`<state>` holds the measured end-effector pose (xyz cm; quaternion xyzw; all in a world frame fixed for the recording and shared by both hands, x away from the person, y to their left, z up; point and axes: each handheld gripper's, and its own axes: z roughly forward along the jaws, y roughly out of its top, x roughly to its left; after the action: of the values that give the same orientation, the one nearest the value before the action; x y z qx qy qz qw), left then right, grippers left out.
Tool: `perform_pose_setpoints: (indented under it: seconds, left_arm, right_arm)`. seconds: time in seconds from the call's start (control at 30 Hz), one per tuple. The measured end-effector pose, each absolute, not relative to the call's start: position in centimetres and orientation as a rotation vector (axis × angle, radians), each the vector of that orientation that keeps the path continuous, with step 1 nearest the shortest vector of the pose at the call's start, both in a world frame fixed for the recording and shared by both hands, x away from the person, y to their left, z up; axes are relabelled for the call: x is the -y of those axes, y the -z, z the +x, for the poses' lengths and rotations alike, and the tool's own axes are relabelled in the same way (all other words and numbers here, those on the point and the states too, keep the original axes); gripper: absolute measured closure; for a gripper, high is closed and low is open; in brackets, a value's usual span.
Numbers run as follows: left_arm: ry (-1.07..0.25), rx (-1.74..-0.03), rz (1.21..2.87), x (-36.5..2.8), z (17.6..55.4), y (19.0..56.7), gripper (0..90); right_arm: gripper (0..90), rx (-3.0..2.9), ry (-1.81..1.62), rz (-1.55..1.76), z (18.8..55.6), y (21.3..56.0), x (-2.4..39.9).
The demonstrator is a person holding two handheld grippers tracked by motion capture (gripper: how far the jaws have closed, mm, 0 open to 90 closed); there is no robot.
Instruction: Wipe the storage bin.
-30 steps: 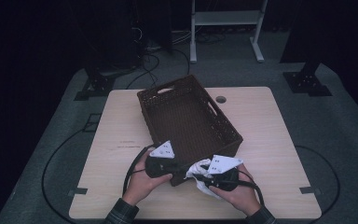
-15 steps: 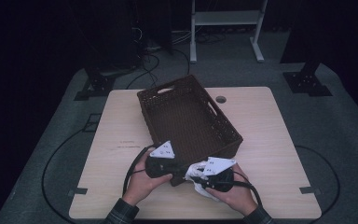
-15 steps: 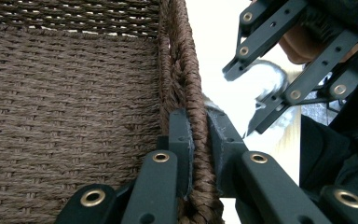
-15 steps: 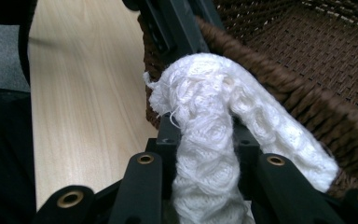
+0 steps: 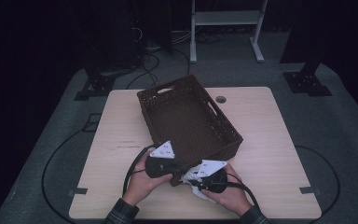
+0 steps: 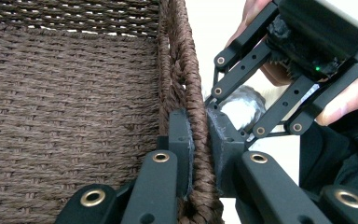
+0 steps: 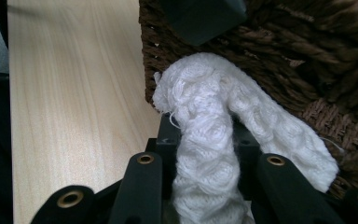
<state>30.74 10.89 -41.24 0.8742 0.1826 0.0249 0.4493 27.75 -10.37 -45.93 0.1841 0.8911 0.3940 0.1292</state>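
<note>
- Left gripper (image 6: 198, 154) clamped on near rim of woven basket (image 5: 186, 116), which sits on bench (image 5: 270, 140).
- Right gripper (image 7: 205, 154) pinches white knitted cloth (image 7: 205, 121), pressed against basket's outer corner.

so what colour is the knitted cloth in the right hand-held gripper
White, with a bumpy knit pattern; the cloth shows best in the right gripper view.

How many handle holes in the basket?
2: one in the far end wall of the basket, one in its right side wall. Others may be hidden.
</note>
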Motion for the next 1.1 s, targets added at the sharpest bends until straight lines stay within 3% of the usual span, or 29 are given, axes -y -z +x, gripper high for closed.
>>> perform_pose_setpoints:
  seconds: [0.8, 1.1]
  left_arm:
    - [-0.062, -0.456, 2.157, -10.9, 30.7, 41.2, 80.5]
    - [-0.06, -0.46, 2.155, -10.8, 30.7, 41.3, 80.4]
  right_arm:
    - [70.7, -2.579, -1.24, 0.431, 26.5, 45.4, 8.4]
    - [70.8, -2.615, -1.205, 0.417, 26.6, 46.7, 7.6]
